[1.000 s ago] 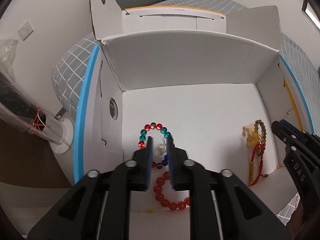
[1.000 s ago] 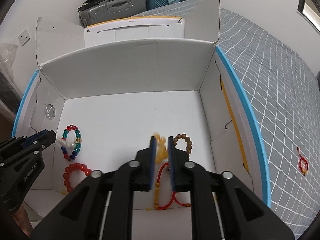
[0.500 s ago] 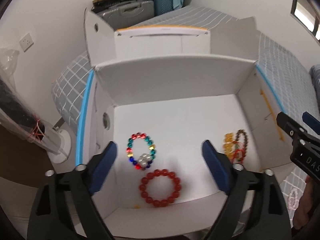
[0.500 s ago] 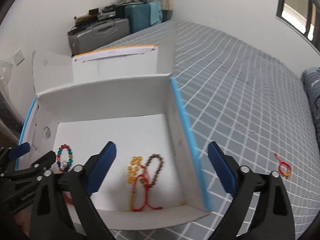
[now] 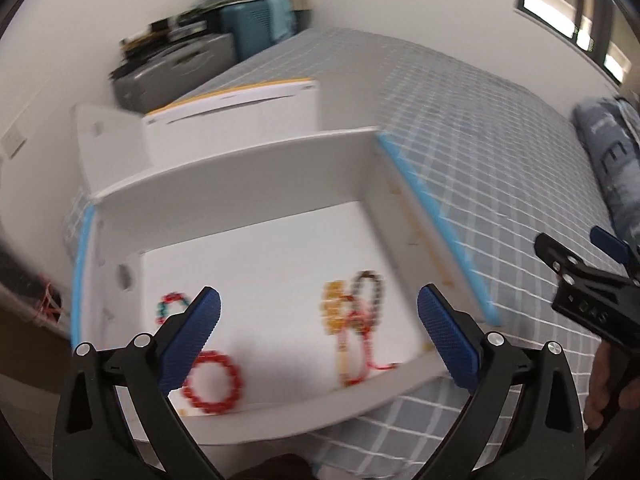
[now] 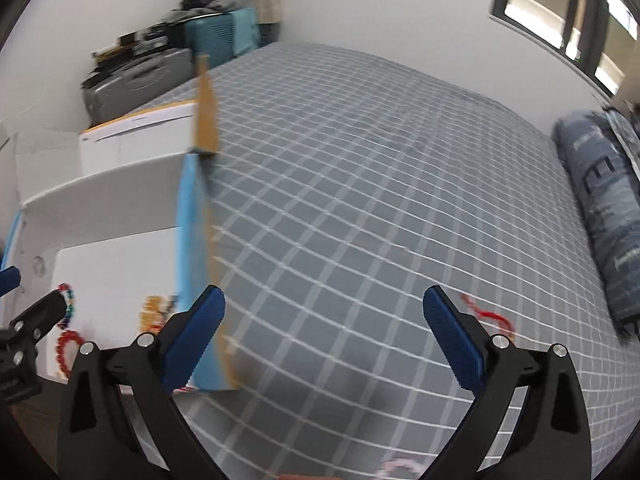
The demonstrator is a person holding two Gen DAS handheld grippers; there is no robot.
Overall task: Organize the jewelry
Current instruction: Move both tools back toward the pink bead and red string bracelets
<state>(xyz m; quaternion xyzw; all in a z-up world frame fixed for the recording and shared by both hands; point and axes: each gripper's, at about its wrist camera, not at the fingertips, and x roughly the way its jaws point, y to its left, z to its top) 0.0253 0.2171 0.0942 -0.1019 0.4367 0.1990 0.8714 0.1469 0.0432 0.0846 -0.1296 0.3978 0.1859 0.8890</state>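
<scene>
A white open box [image 5: 240,184] sits on the bed and holds a red bead bracelet [image 5: 212,377], a multicolour bead bracelet [image 5: 172,306], and a cluster of yellow, brown and red-cord bracelets [image 5: 354,320]. My left gripper [image 5: 318,340] is open and empty above the box's near edge. My right gripper [image 6: 324,340] is open and empty over the bedspread, right of the box [image 6: 120,216]. A red cord bracelet [image 6: 486,314] lies on the bed just beyond the right finger. A pale pink bracelet [image 6: 400,465] lies near the bottom edge.
The grey grid-pattern bedspread [image 6: 380,200] fills the right side. A blue patterned pillow [image 6: 600,208] lies at the far right. Suitcases [image 6: 140,76] stand by the far wall. The box's blue-edged side flap [image 6: 196,240] rises between box and bed.
Both grippers opened wide, released the bracelets in the box and pulled back. The right gripper swung right, out over the bed; the left also turned right. Both views are blurred by motion.
</scene>
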